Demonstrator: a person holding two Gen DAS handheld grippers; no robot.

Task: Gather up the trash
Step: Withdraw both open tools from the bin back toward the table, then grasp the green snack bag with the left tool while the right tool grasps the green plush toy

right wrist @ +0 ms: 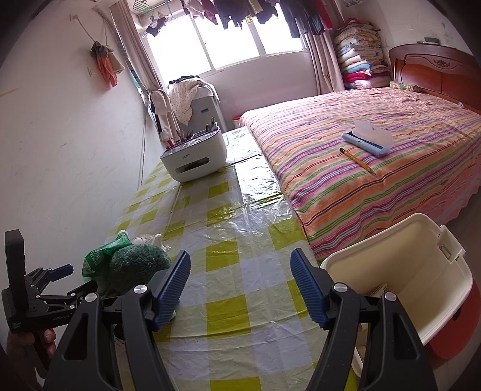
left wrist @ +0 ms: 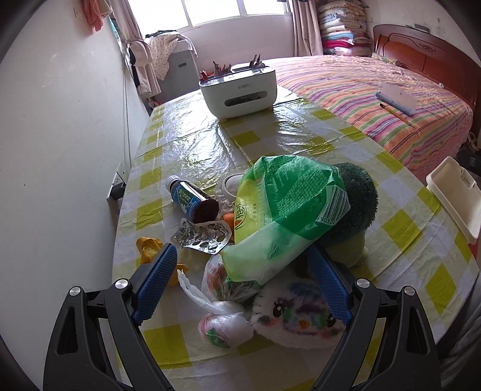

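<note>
Both the left tongs point(left wrist: 240, 282) and right tongs point(right wrist: 240, 288) gape empty, the crumpled green plastic bag point(left wrist: 288, 210), dark glass bottle point(left wrist: 192, 198) and silver blister pack point(left wrist: 201, 236) uncollected on the yellow-checked worktop point(left wrist: 390, 228), the cream plastic bin point(right wrist: 399, 270) waiting.

Daylight from the overexposed window point(right wrist: 228, 39) casts glare on the glossy tablecloth point(left wrist: 186, 141); frames sharp, edges fisheye-curved and vignetted.

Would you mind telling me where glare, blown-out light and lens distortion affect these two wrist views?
Left wrist view: the window is blown out white, glare streaks the plastic tablecloth before the white organiser box, and fisheye bends the wall. Right wrist view: the window backlights the hanging clothes into silhouettes, and the cloth shines beside the bed; corners vignette black.
</note>
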